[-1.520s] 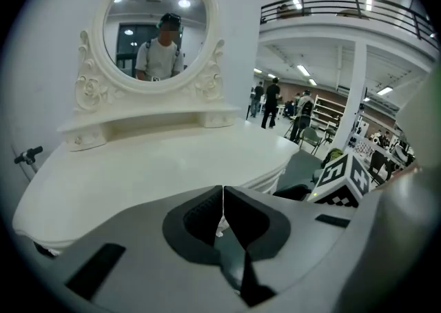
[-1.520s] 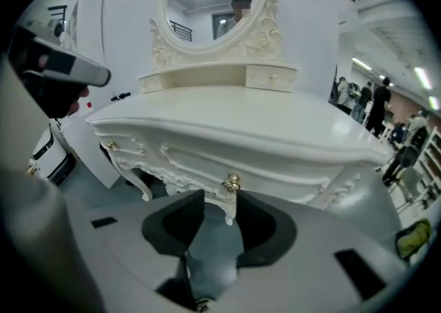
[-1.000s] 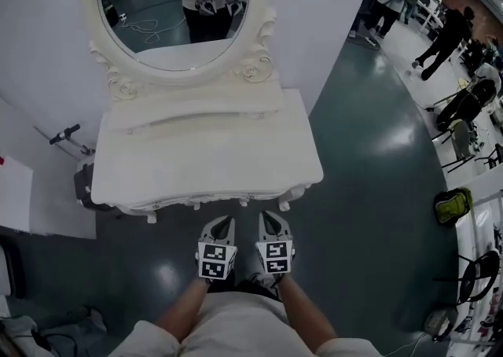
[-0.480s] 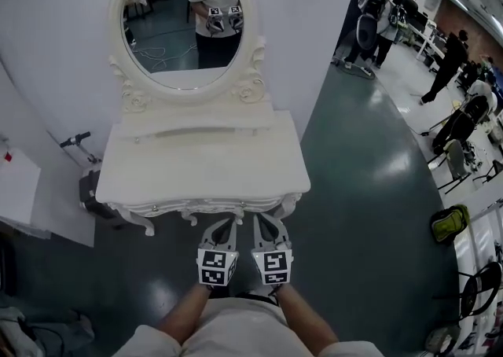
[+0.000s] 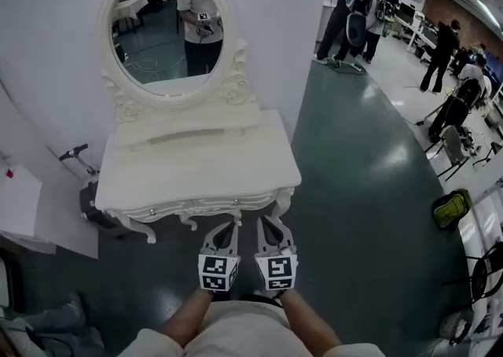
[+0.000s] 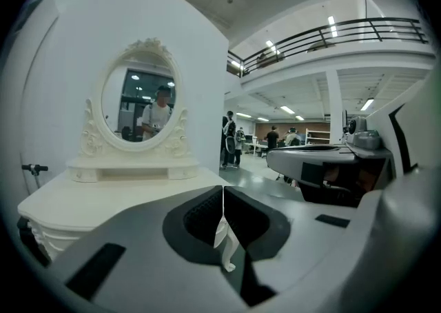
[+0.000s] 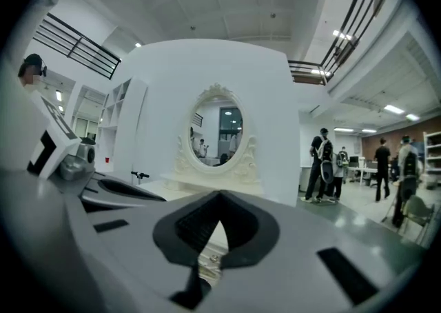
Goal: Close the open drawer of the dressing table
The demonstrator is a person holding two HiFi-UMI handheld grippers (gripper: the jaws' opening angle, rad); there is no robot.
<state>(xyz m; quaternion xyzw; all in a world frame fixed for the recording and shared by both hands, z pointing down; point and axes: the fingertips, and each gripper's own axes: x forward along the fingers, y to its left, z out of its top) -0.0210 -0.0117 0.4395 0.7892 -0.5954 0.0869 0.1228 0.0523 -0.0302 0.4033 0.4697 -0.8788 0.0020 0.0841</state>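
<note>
The white dressing table point(image 5: 196, 174) stands against the wall with its oval mirror point(image 5: 165, 33) above. Its drawer front point(image 5: 196, 207) with small knobs lies flush under the tabletop's front edge. My left gripper point(image 5: 230, 226) and right gripper point(image 5: 266, 223) hang side by side just in front of that edge, both shut and empty, touching nothing. In the left gripper view the shut left gripper point(image 6: 222, 191) points over the tabletop point(image 6: 103, 194) toward the mirror point(image 6: 141, 101). The right gripper view has the right gripper point(image 7: 219, 198) aimed at the mirror point(image 7: 220, 129).
A black scooter point(image 5: 93, 198) leans left of the table, beside a white panel point(image 5: 23, 206). People point(image 5: 350, 9) stand at the far right on the green floor, with chairs and a yellow-green bag point(image 5: 449, 207) along the right side.
Both grippers have risen and stayed together in front of the table. The head view has tilted up, so the whole mirror and more of the room behind show.
</note>
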